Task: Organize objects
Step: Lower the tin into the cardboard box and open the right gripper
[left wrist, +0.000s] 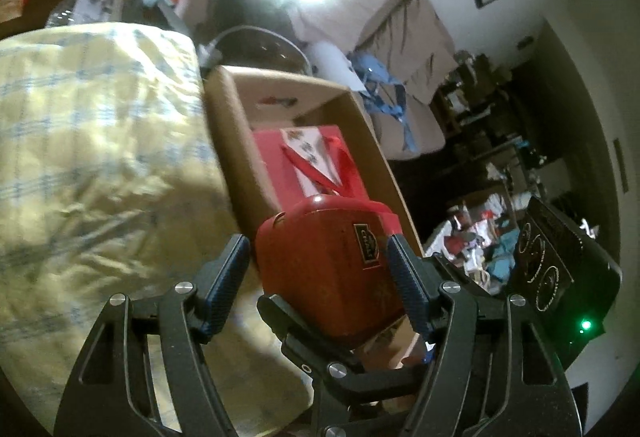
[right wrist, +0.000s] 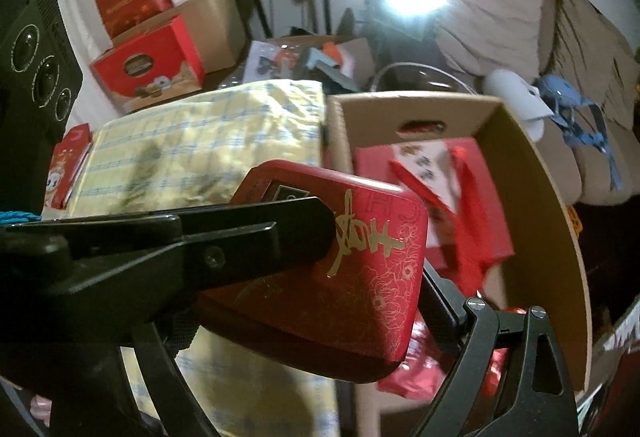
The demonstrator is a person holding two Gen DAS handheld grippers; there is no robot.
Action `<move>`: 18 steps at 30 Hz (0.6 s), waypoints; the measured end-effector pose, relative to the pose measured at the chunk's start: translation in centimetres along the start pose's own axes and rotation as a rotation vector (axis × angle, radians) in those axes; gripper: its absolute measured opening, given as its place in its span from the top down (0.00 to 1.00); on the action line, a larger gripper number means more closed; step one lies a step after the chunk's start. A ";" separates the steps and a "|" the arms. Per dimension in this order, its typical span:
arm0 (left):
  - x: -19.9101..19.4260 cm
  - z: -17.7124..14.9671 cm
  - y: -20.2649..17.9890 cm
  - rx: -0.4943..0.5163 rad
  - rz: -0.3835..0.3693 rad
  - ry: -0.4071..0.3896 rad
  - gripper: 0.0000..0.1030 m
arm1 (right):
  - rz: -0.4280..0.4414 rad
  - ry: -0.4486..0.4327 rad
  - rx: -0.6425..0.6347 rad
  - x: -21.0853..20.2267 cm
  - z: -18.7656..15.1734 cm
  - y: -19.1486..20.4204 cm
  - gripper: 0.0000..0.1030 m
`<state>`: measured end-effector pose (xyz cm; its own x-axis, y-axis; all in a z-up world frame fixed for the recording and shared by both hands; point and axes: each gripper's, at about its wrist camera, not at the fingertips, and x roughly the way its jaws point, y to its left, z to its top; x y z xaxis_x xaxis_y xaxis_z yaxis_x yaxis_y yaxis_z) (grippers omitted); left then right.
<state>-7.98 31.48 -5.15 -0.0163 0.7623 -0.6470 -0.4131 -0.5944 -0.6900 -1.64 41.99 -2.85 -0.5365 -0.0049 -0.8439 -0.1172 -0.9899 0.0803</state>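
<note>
A: What is held, and where?

B: A red tin point(left wrist: 328, 269) is held above the cardboard box's point(left wrist: 228, 125) near edge. It is touched by one blue pad of the left gripper point(left wrist: 316, 277); whether the fingers point(left wrist: 408, 285) are clamped cannot be told.

A: And the right gripper point(right wrist: 256, 277)?

B: The same tin point(right wrist: 352, 269) is reached, apparently steadied for lowering beside the red gift bag point(right wrist: 448, 197); its grip cannot be told. A yellow checked bundle point(right wrist: 208, 141) is pressed against the box.

We see our left gripper point(left wrist: 318, 281): black slotted arms, silver screws, blue ribbed pads point(left wrist: 228, 273); the right gripper point(right wrist: 400, 269) matches.
</note>
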 end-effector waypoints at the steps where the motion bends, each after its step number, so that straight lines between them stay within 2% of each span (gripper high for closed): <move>1: 0.6 -0.2 -0.5 0.004 -0.005 0.009 0.35 | -0.003 0.001 0.008 -0.2 -0.3 -0.7 0.10; 10: 4.5 -1.4 -2.9 0.013 -0.062 0.080 0.36 | -0.039 0.022 0.051 -1.6 -2.9 -4.8 0.10; 18: 6.5 -2.4 -3.6 0.011 -0.063 0.107 0.36 | -0.046 0.038 0.078 -1.4 -4.3 -6.7 0.11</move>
<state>-4.45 37.98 -7.61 0.1076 0.7661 -0.6336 -0.4202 -0.5425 -0.7274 3.51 48.07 -4.47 -0.4972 0.0331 -0.8670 -0.2067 -0.9750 0.0814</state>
